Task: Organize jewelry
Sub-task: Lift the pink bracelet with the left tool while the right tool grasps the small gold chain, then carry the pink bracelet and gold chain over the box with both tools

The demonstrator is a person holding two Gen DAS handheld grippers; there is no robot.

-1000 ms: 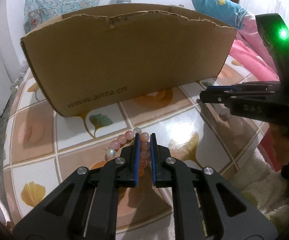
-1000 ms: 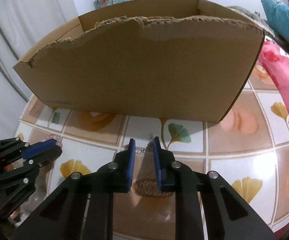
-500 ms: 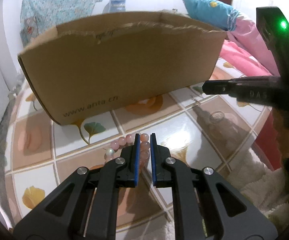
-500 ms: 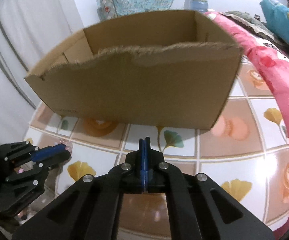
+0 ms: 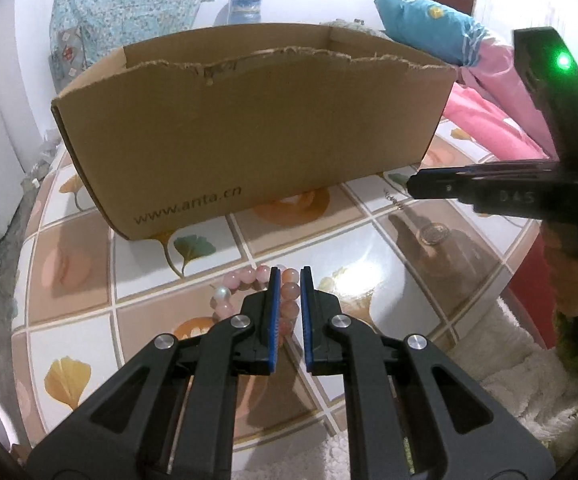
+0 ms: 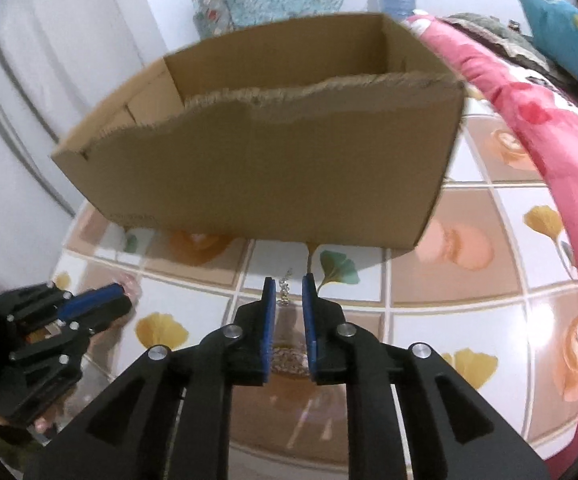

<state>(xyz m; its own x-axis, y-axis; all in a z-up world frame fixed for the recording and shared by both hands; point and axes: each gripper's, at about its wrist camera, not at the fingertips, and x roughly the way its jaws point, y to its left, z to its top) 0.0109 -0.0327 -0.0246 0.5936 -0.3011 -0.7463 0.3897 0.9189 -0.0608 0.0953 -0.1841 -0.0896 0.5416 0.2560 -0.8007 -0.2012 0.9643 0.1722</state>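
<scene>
Whereas half a second ago the right gripper was clamped fully shut, its jaws are now opening with the thin chain seen loosely between them, so that grasp must be retried, while the bead bracelet is kept pinched in the narrow left gripper before the cardboard box.

Glossy tabletop, glare bouncing off its printed tile pattern. Far side, a matt brown cardboard box with a ragged, torn rim. Smooth polished beads on the bracelet. Fluffy white cloth near right; pink fabric far right.
</scene>
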